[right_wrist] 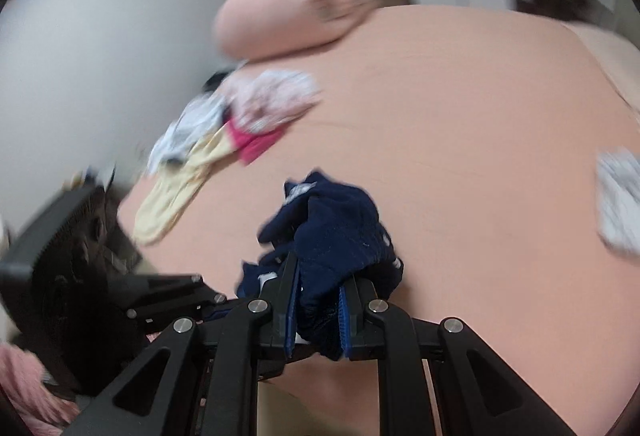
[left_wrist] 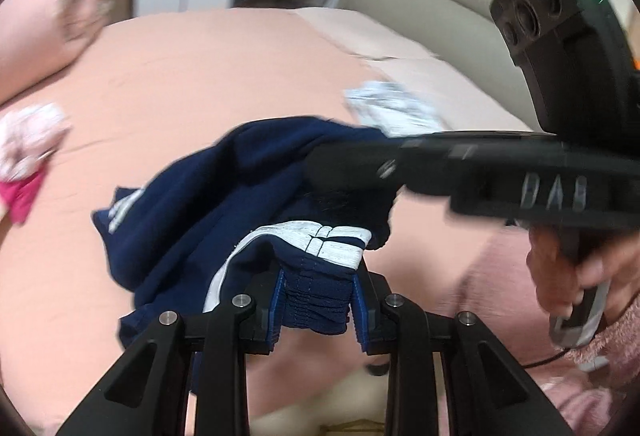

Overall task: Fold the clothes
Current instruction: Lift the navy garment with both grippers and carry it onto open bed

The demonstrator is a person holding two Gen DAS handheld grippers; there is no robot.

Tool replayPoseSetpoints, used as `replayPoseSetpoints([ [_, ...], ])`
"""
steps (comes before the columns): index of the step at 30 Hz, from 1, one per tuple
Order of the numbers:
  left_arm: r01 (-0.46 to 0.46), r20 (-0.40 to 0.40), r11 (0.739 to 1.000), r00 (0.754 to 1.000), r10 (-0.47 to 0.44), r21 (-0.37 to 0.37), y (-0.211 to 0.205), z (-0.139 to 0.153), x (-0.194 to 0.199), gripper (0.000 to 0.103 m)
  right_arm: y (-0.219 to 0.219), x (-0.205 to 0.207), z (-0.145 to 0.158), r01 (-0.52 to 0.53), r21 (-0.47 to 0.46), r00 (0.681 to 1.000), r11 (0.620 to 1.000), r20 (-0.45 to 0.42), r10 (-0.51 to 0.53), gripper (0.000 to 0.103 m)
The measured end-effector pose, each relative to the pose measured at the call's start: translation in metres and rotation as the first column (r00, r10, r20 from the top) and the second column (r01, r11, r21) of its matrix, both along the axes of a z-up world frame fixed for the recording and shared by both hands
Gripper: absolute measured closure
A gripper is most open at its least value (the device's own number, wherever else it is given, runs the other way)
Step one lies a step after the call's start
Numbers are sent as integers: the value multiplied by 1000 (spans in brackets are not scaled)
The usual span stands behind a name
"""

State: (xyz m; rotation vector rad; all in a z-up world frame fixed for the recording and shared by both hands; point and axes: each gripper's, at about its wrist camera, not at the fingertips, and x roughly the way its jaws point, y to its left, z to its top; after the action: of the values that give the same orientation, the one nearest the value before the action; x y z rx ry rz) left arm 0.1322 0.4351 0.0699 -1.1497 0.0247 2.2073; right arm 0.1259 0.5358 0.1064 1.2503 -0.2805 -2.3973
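Navy shorts with white side stripes hang bunched above the pink bed sheet. My left gripper is shut on their gathered waistband. My right gripper is shut on another bunch of the same navy shorts. In the left wrist view the right gripper's black body comes in from the right, its tip against the shorts. In the right wrist view the left gripper's body sits at the lower left.
A pile of unfolded clothes, white patterned, pink and pale yellow, lies at the sheet's left. A folded white-grey piece lies to the right. A pink pillow is at the bed's head. A grey bed frame runs along the far side.
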Motion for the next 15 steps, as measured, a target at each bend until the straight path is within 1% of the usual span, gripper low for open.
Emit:
replayPoseSetpoints([
  [1,23,-16,1000,1000,-23,7,7,5,5,78,25,13,5,48,-15,999,999,-3,-48,88],
  [3,28,-35,999,999,-27,18,14,13,13,78,51,33,1,100,5,995,995,16,-100,88],
  [4,21,-30,1000,999,-21,23,15,17,16,78,63,43,-2,126,16,992,992,25,-126,88],
  [6,1,19,999,1000,-2,41,10,13,17,78,89,63,-7,174,34,983,984,45,-175,88],
  [7,-14,36,999,999,12,42,8,11,16,78,95,70,-19,165,8,983,986,81,-165,87],
  [8,-28,30,999,999,27,33,13,11,16,78,97,76,-28,159,-13,982,987,107,-157,85],
  [9,-43,26,999,999,42,26,15,12,17,78,99,82,-37,152,-36,981,988,131,-146,79],
  [11,-72,20,997,997,72,20,7,15,20,78,95,92,-43,121,-82,983,989,149,-108,77],
  [13,-108,12,994,994,108,25,-2,15,24,78,100,99,-37,119,-39,987,992,115,-114,77],
  [15,-146,-5,989,989,146,37,-10,23,25,78,106,106,-31,118,5,990,993,81,-118,77],
])
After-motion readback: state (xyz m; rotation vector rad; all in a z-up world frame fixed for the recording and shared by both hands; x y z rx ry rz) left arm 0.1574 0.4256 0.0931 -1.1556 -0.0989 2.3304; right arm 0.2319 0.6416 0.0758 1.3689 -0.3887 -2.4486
